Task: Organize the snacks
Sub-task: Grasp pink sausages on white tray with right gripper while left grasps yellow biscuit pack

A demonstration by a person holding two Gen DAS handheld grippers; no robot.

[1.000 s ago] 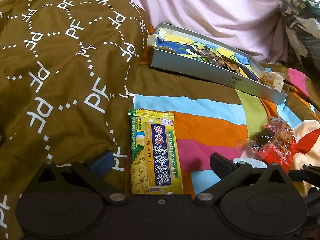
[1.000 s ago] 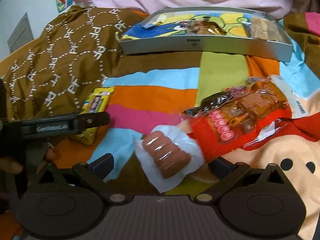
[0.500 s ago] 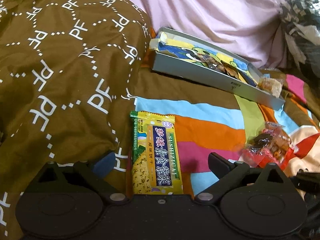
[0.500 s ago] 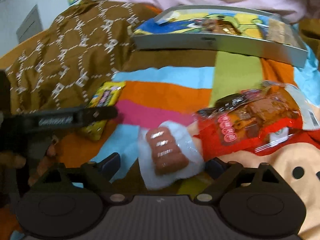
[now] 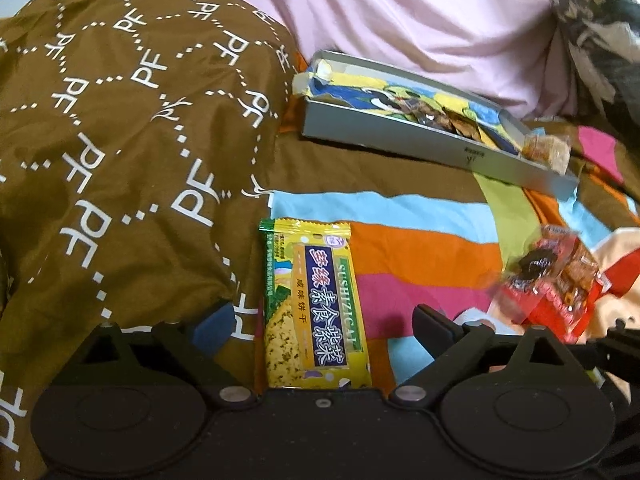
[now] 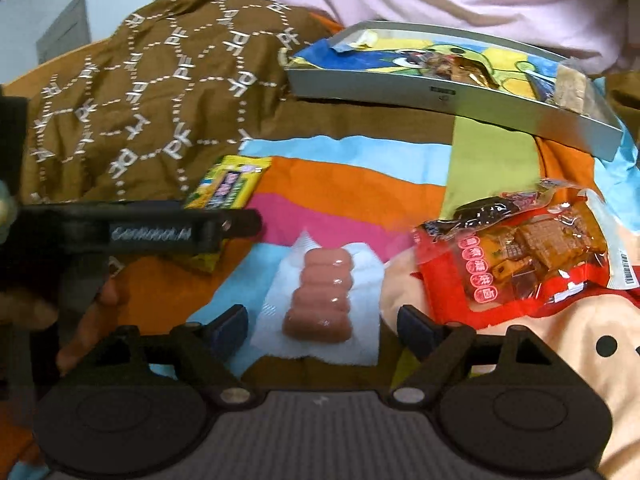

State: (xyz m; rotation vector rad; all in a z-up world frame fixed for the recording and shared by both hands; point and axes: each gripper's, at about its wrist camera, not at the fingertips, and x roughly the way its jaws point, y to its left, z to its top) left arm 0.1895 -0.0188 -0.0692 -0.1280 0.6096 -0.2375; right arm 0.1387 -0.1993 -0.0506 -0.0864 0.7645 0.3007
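A yellow cracker packet (image 5: 316, 304) lies on the striped bedspread between the fingers of my open left gripper (image 5: 320, 324); it also shows in the right wrist view (image 6: 226, 188). A clear pack of small sausages (image 6: 322, 294) lies between the fingers of my open right gripper (image 6: 322, 324). A red packet of brown snacks (image 6: 520, 252) lies to the right of it and shows in the left wrist view (image 5: 552, 276). A grey tray (image 5: 400, 142) with several snacks on a cartoon liner lies further back (image 6: 420, 88).
A brown quilt with white letters (image 5: 120, 140) is heaped on the left. A pink sheet (image 5: 400, 12) rises behind the tray. The left gripper's finger (image 6: 160, 232) crosses the left of the right wrist view.
Both grippers have drawn back a little and the views have shifted. The sausage pack now sits centred between the right fingers. Nothing was grasped.
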